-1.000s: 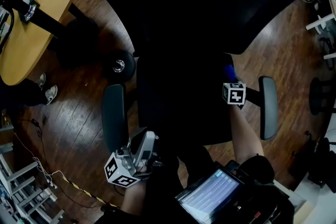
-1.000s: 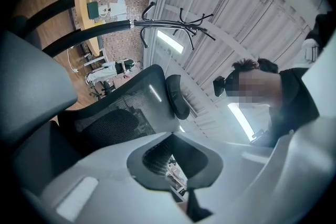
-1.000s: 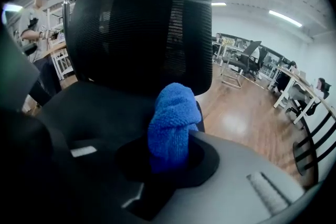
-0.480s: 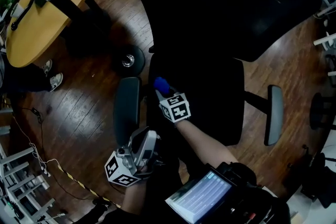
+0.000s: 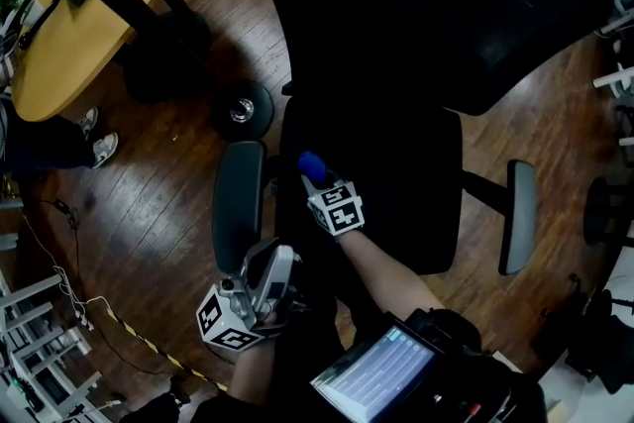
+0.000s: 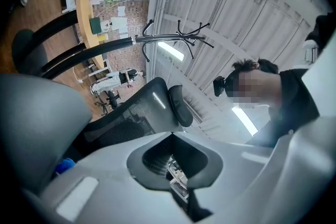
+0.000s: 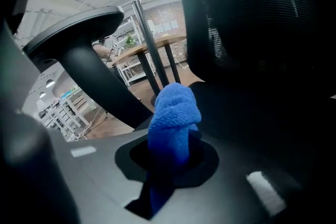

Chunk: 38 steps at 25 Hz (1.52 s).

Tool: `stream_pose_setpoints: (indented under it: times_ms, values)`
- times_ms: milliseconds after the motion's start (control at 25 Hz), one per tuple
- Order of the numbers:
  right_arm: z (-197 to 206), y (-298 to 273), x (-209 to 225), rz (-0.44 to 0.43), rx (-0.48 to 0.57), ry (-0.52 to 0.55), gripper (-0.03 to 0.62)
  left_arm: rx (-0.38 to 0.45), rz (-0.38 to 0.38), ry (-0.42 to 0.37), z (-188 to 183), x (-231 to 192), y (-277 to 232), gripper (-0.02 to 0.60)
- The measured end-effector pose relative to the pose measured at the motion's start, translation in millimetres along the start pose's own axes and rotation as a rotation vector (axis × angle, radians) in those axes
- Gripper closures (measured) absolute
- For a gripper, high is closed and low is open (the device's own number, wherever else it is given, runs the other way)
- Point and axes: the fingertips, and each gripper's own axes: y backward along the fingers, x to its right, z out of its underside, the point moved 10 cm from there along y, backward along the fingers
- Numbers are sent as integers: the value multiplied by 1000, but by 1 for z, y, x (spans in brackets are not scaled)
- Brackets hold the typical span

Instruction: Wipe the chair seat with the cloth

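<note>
In the head view, the blue terry cloth (image 5: 311,165) shows as a small bright wad over the left side of the black chair seat (image 5: 396,183), just beside the grey padded armrest (image 5: 239,203). My right gripper (image 5: 317,181) points away from me across the seat with the cloth at its tip, its marker cube facing up and the forearm reaching in from below. The left gripper (image 5: 275,270) hangs low and off the seat, near the front end of that armrest. An oval wooden desk (image 5: 79,35) stands at upper left on the dark plank floor (image 5: 149,213).

In the left gripper view, the left gripper's smooth grey jaws meet with nothing held between them. Past them rise the black mesh backrest (image 6: 139,110) and a metal coat stand (image 6: 168,36). A speck of the blue cloth shows at lower left.

In the right gripper view, the right gripper's jaws clamp the cloth, which stands up from them as a fuzzy, looped, rounded roll. The dark seat lies just beyond it; I cannot tell whether the cloth touches it. The armrest curves overhead at left on its thick black support.
</note>
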Motion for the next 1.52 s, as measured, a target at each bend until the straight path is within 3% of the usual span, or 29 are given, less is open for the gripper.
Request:
stream_pose_setpoints:
  times_ms: [200, 560, 1000, 1120, 1200, 1400, 1520]
  values:
    - [28, 46, 72, 169, -62, -35, 541, -29, 24, 16, 11, 1, -12, 589]
    - [81, 204, 192, 541, -130, -142, 542, -62, 72, 37, 24, 17, -30, 589]
    - [89, 229, 205, 612, -100, -190, 542, -56, 51, 24, 20, 13, -28, 589]
    - [83, 217, 191, 568, -35, -254, 542, -45, 33, 16, 16, 10, -25, 588]
    - [66, 192, 164, 485, -3, -225, 542, -32, 18, 9, 12, 7, -22, 589]
    - [23, 95, 48, 154, 41, -181, 542, -2, -2, -9, 0, 6, -15, 589]
    - [16, 51, -25, -28, 3, -114, 542, 0, -4, -14, -1, 7, -11, 589]
